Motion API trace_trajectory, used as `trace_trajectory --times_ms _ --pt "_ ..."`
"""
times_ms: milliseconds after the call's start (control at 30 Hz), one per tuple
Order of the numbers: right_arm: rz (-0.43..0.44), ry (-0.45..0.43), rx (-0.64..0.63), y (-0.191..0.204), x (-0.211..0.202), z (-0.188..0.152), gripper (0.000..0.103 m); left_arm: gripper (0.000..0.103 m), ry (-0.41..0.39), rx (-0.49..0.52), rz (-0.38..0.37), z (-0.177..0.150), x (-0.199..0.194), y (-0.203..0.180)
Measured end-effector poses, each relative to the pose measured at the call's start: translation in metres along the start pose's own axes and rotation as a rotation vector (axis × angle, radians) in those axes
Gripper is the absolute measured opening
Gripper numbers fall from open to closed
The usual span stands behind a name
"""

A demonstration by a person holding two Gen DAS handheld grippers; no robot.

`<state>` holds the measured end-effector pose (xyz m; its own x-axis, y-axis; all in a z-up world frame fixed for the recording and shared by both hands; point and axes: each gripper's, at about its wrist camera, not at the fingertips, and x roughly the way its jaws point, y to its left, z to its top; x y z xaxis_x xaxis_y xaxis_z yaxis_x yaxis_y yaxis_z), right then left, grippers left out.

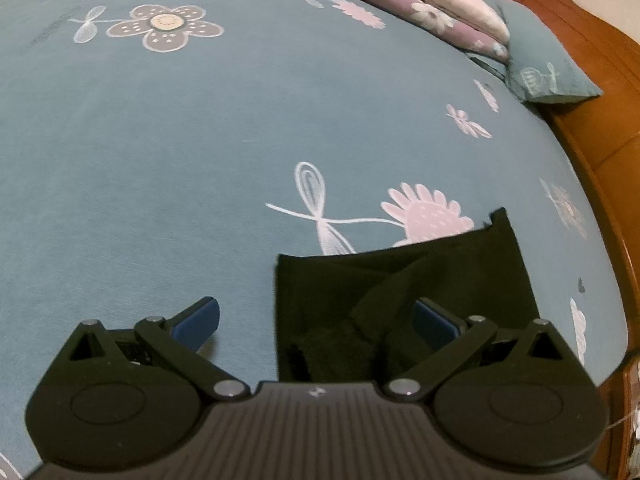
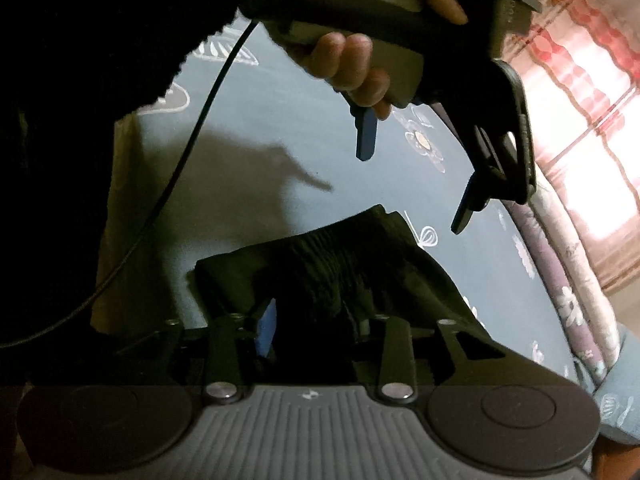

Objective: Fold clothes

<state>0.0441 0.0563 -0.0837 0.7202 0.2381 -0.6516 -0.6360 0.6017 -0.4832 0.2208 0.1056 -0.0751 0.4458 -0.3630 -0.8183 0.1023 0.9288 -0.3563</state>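
Folded quilt point(image 1: 420, 4) beyond black garment point(image 1: 404, 300).

Our left tongs point(image 1: 316, 320) gape wide, angled downward; our right tongs point(image 2: 316, 328) stand partly apart. Our hand point(image 2: 352, 68) grips the left handle at twelve o'clock.

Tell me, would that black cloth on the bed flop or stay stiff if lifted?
Probably floppy: the black cloth lies in soft creases and folded layers. Likely light, being thin fabric. It should drag rather than slide on the blue bedsheet.
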Motion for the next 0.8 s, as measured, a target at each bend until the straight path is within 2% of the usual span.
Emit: trace_trajectory --times_ms 100,167,367,433,533,600,700,800 --pt "0.024 -0.020 0.127 -0.024 -0.017 -0.006 0.043 0.102 0.003 0.000 -0.039 0.000 -0.002 -0.003" --pt "0.010 -0.013 0.236 -0.049 -0.024 -0.014 0.046 0.102 0.010 0.003 -0.083 -0.001 -0.003 -0.007" --pt "-0.193 0.102 0.535 -0.125 -0.019 -0.071 0.047 0.102 0.065 0.115 -0.250 -0.010 0.003 -0.043" --pt "-0.196 0.126 0.632 -0.139 -0.017 -0.089 0.047 0.102 0.102 0.147 -0.238 -0.013 0.016 -0.057" --pt "-0.168 0.141 0.741 -0.148 -0.016 -0.109 0.049 0.102 0.134 0.184 -0.180 -0.015 0.032 -0.065" --pt "-0.164 0.146 0.764 -0.147 -0.017 -0.116 0.052 0.102 0.137 0.151 -0.178 -0.012 0.035 -0.057" --pt "-0.168 0.148 0.779 -0.145 -0.020 -0.124 0.053 0.102 0.123 0.043 -0.260 -0.006 0.027 -0.035" --pt "-0.143 0.118 0.806 -0.142 -0.028 -0.125 0.053 0.102 0.086 -0.012 -0.271 -0.003 0.017 -0.025"
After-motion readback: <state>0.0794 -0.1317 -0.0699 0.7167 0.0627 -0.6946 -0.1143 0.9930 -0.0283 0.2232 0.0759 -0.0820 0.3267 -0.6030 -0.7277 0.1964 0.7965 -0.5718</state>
